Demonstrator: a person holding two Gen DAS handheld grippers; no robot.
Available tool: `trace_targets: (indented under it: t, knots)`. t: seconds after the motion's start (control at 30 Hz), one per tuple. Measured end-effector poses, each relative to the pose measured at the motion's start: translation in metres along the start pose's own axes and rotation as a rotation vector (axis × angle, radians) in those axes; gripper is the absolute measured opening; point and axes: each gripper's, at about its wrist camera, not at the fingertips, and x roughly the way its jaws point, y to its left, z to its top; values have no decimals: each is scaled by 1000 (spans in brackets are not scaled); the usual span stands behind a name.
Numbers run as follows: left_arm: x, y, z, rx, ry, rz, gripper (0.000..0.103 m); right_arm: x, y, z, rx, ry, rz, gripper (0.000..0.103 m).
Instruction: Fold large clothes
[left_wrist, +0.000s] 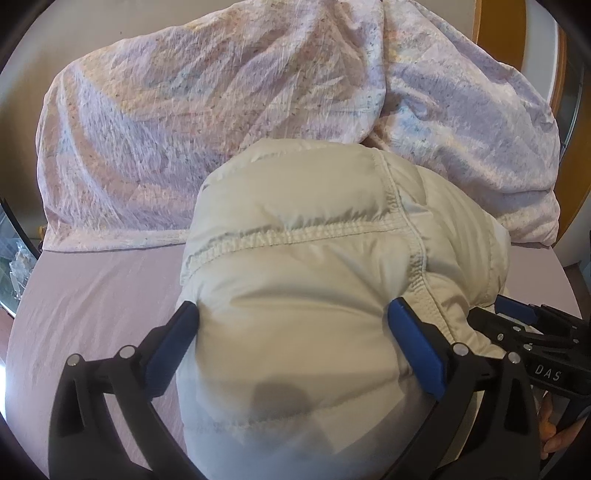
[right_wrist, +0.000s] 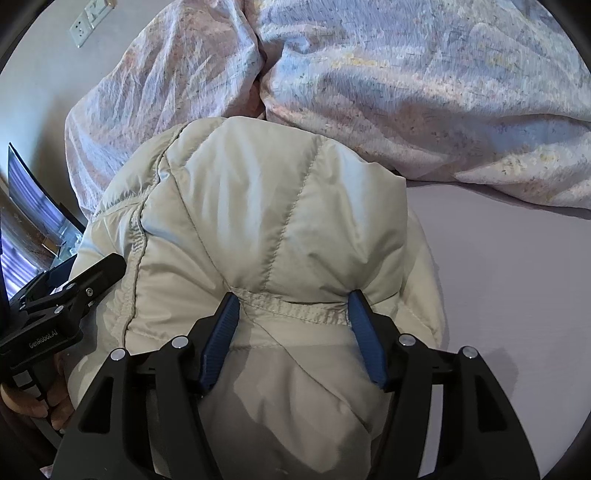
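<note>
A cream puffy down jacket (left_wrist: 306, 243) lies bunched on the lilac bed sheet (left_wrist: 92, 295). My left gripper (left_wrist: 291, 314) has its jaws wide apart, straddling a thick fold of the jacket; the blue pads press its sides. The right gripper body (left_wrist: 535, 328) shows at the right edge. In the right wrist view the jacket (right_wrist: 266, 206) fills the centre. My right gripper (right_wrist: 293, 301) also straddles a padded fold at a seam, pads touching the fabric. The left gripper body (right_wrist: 62, 295) shows at the left.
A crumpled floral duvet (left_wrist: 221, 122) is heaped behind the jacket, also in the right wrist view (right_wrist: 424, 85). Bare sheet (right_wrist: 509, 280) lies to the right. A wall with sockets (right_wrist: 88, 18) and a dark screen (right_wrist: 33, 218) are at the left.
</note>
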Motion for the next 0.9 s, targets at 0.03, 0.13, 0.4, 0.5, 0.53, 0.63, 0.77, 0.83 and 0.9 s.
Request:
trace_targets:
  t: [0.03,0.13,0.4,0.5,0.53,0.63,0.77,0.83,0.9]
  knots:
    - [1,1,0,0,-1,0,101,0,0,0,-1,-3,-1,63]
    - [2,1,-1,2,-4,3,101,2,-1,-3,-9,-18,-3,63]
    - [6,0,-4,10,-8,7,101,3,-2,-11,-16,-67,-13,63]
    - [5,0,-3,8,0,-1,101,4,-1,-9,-13,-54,-20,64]
    - [4,1,-3,4,2,-4,101,3,-1,-8,-13,-43,-21,65]
    - [-8,6,-3,-21,10,-16,101,-4,0,-3,-20,-1,-44,67]
    - [-38,13,-14,-19,-17,-25,101,-25,3,-3,0,42,-163,99]
    - [-50,15,-20,-13,-21,-25,101,-38,4,-7,12,45,-148,99]
    - [-64,20,-28,-16,-23,-34,101,-55,8,-14,7,47,-149,99]
